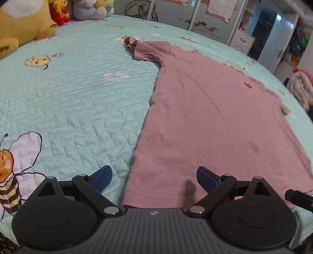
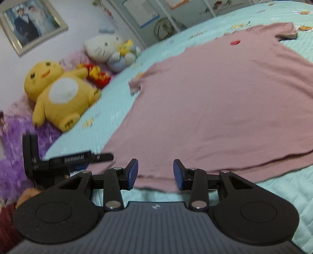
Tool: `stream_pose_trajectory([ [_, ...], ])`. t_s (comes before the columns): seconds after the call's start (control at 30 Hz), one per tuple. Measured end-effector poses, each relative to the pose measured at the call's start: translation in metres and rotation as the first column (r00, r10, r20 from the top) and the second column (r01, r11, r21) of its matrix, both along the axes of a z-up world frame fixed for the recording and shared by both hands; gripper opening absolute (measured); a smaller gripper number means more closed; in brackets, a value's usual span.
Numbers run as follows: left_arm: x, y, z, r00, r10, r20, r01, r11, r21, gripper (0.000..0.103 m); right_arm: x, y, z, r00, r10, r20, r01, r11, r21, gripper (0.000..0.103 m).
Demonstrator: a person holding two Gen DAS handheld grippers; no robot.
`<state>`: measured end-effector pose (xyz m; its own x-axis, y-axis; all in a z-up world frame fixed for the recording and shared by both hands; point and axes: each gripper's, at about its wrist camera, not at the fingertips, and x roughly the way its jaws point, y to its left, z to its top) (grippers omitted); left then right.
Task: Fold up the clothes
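A mauve short-sleeved T-shirt lies spread flat on the bed, its hem toward me and a small red label near the collar. My left gripper is open wide, low over the hem's left corner. Its left finger is over the bedspread and its right finger over the cloth, with nothing pinched. In the right wrist view the same T-shirt fills the middle. My right gripper stands with its blue pads apart at the hem edge, and the pads do not press the cloth.
The teal quilted bedspread with bee prints covers the bed. A yellow plush toy, a white cat plush and smaller toys sit by the wall under a framed photo. Wardrobe doors stand beyond the far edge.
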<state>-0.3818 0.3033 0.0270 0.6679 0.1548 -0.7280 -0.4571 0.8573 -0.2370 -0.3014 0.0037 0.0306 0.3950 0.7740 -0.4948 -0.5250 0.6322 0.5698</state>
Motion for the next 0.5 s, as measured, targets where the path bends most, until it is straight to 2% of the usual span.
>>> stream_pose_trajectory([
  [0.07,-0.002,0.004,0.002,1.000,0.028,0.012,-0.028,0.999,-0.030,0.090,0.006,-0.006,-0.005,0.999,-0.023,-0.027,0.023,1.000,0.005,0.041],
  [0.13,-0.004,0.007,0.006,0.997,0.072,0.009,-0.072,0.997,-0.030,0.076,0.012,-0.011,-0.013,0.996,-0.046,-0.070,0.045,0.999,-0.015,0.041],
  [0.17,-0.006,0.007,0.009,0.995,0.097,0.004,-0.097,0.995,-0.020,0.065,0.013,-0.013,-0.013,0.996,-0.044,-0.080,0.043,0.999,-0.010,0.040],
  [0.2,-0.008,0.006,0.012,0.993,0.121,0.004,-0.121,0.993,0.003,0.060,0.013,-0.016,-0.014,0.995,-0.041,-0.089,0.041,0.999,-0.005,0.040],
  [0.3,-0.013,-0.002,0.026,0.989,0.142,0.046,-0.145,0.987,0.065,0.056,0.013,-0.025,-0.012,0.994,-0.043,-0.098,0.045,0.999,0.016,0.040],
  [0.43,-0.003,-0.030,0.036,0.996,-0.001,0.093,-0.009,0.994,0.107,0.056,0.021,-0.052,-0.004,0.990,-0.124,-0.067,0.127,0.991,0.043,0.040],
  [0.5,0.007,-0.038,0.025,0.999,-0.036,0.037,0.031,0.990,0.140,0.060,0.027,-0.071,-0.006,0.980,-0.184,-0.075,0.187,0.981,0.044,0.040],
])
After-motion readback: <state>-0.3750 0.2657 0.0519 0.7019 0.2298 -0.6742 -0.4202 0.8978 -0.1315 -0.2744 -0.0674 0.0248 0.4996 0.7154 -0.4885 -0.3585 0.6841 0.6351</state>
